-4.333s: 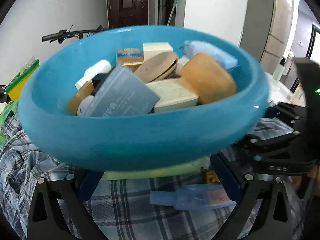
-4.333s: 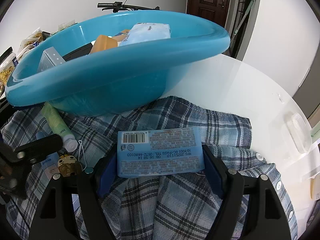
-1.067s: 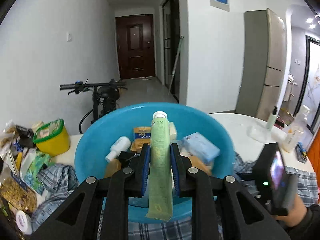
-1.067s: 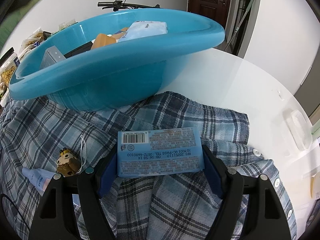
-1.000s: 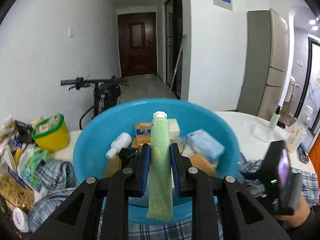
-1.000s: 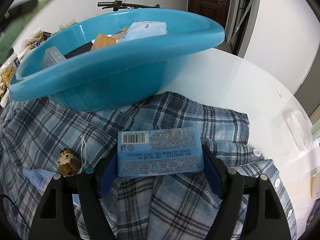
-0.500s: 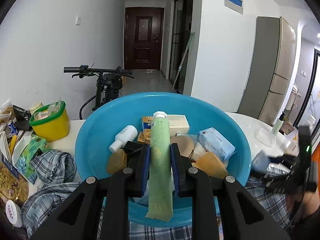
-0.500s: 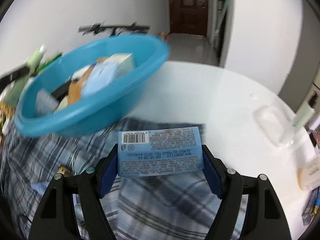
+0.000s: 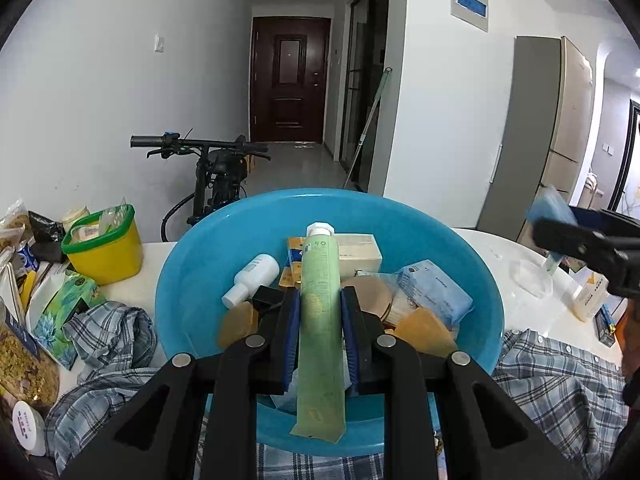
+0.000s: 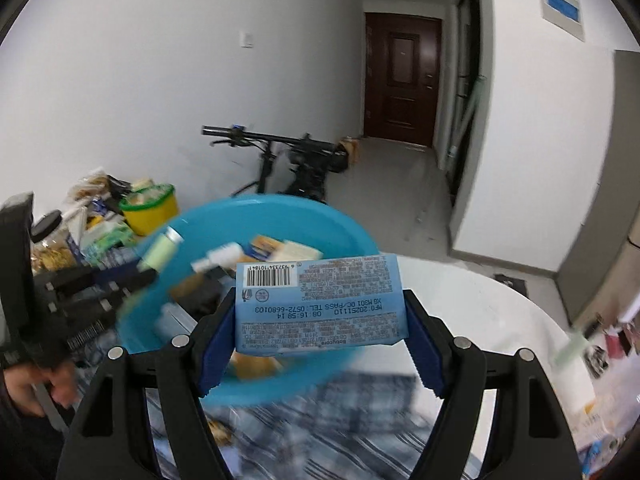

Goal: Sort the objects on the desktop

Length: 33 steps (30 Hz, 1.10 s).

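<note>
My left gripper [image 9: 320, 312] is shut on a pale green tube [image 9: 321, 332] with a white cap and holds it upright above the blue basin [image 9: 192, 280]. The basin holds several boxes, a small white bottle and a blue pack. My right gripper [image 10: 320, 312] is shut on a blue tissue pack [image 10: 320, 304], barcode side up, raised above the table to the right of the basin [image 10: 332, 224]. The right gripper also shows at the right edge of the left wrist view [image 9: 576, 236]. The left gripper with the tube shows in the right wrist view [image 10: 132, 276].
A plaid shirt [image 9: 560, 392] lies on the white round table [image 10: 472, 300] under the basin. A yellow tub [image 9: 106, 248], snack bags [image 9: 24, 352] and a jar [image 9: 28, 428] crowd the left. Small bottles [image 9: 588, 300] stand at the right. A bicycle [image 9: 216, 176] stands behind.
My right gripper has lifted the tissue pack off the shirt and swung it up high toward the basin. My left gripper has held the tube over the basin, shifting slightly closer.
</note>
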Available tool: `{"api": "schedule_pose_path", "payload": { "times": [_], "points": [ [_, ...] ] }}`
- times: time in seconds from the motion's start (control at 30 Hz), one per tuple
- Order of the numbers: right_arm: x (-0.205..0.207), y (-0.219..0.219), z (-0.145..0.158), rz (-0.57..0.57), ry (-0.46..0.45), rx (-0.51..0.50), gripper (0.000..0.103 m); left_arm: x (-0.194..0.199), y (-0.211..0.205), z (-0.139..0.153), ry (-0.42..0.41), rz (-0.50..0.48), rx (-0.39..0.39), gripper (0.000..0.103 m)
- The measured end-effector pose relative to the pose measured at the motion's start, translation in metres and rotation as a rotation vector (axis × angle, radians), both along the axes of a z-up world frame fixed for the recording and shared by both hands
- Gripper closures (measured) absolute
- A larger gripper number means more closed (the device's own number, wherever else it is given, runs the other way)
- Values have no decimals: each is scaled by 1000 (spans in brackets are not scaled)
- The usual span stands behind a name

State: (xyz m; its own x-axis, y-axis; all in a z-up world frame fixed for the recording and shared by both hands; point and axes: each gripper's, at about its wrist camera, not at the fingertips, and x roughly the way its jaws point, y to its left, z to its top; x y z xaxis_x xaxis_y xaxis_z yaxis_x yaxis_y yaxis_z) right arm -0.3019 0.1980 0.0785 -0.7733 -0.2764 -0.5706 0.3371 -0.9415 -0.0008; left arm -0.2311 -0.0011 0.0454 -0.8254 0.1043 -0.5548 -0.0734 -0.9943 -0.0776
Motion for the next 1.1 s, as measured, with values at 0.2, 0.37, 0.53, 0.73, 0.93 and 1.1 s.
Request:
{"api": "schedule_pose_path", "payload": {
  "times": [0.2, 0.37, 0.53, 0.73, 0.93, 1.1],
  "points": [
    [-22, -44, -9, 82, -25, -23, 28, -2, -10, -1, -6, 23, 11, 81],
    [-35, -56, -40, 106, -91, -9, 28, -5, -11, -4, -20, 29, 3, 81],
    [-44, -47, -48, 104, -117, -39, 28, -11, -4, -1, -31, 11, -13, 81],
    [-42, -38, -44, 101, -112, -67, 28, -21, 6, 15, -11, -3, -30, 81],
    [-45, -39, -48, 103, -124, -63, 28, -26, 13, 6, -19, -2, -82, 81],
    [-47, -39, -52, 100, -128, -60, 28, -33, 9, -2, -43, 6, -70, 81]
  ]
}}
